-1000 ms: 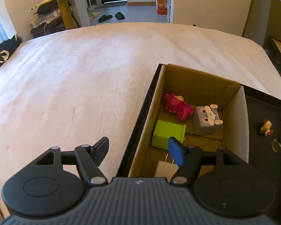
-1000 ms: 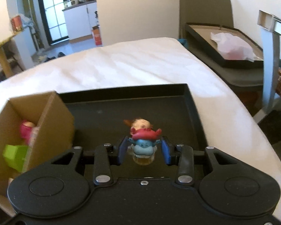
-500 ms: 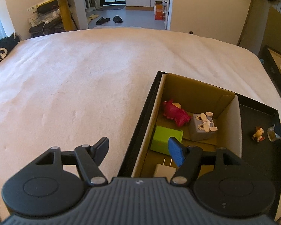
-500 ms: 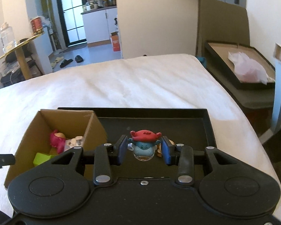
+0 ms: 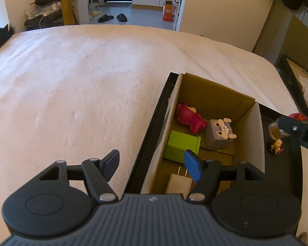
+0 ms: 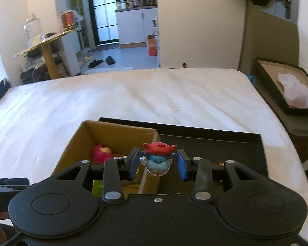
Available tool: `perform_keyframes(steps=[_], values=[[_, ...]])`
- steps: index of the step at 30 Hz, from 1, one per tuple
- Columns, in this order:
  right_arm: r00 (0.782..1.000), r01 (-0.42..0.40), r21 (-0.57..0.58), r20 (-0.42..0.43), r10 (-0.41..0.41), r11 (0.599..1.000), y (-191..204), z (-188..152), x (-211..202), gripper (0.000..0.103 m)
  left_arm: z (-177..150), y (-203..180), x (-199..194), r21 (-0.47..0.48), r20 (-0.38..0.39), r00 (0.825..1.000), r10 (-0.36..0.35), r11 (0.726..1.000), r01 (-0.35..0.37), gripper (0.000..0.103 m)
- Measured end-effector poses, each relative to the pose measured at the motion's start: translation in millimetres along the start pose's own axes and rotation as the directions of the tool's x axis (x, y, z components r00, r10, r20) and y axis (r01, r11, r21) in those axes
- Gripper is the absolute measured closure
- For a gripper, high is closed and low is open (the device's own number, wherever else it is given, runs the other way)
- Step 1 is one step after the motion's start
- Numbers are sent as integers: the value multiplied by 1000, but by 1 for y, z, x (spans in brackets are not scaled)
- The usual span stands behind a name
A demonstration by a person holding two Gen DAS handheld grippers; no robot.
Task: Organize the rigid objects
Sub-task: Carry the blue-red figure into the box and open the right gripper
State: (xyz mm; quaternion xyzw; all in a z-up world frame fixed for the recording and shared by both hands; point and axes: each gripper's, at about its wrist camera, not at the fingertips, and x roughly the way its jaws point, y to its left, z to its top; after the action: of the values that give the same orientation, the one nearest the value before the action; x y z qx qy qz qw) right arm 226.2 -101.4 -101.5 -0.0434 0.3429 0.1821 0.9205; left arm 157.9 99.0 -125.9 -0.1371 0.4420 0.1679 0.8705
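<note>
A bed (image 5: 76, 86) with a pale, fuzzy cover carries a shallow black tray (image 6: 215, 141) just ahead of the right hand-held gripper (image 6: 157, 162), near the bed's right edge.

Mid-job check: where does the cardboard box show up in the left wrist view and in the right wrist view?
Left wrist: the cardboard box fills the lower right, open top toward the camera, toys inside, just ahead of the left gripper.
Right wrist: the box sits lower left of centre, partly behind the right gripper.
Shared landmark: the red toy inside the box.
</note>
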Motion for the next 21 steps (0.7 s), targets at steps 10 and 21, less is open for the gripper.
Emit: perform_keyframes(steps=[10, 21], values=[[998, -41, -57, -52, 38, 998, 36, -7, 16, 65, -11, 16, 13, -26, -19, 995, -97, 995, 97, 42], [990, -69, -154, -130, 49, 986, 63, -20, 36, 65, -18, 17, 22, -17, -42, 990, -135, 991, 134, 83]])
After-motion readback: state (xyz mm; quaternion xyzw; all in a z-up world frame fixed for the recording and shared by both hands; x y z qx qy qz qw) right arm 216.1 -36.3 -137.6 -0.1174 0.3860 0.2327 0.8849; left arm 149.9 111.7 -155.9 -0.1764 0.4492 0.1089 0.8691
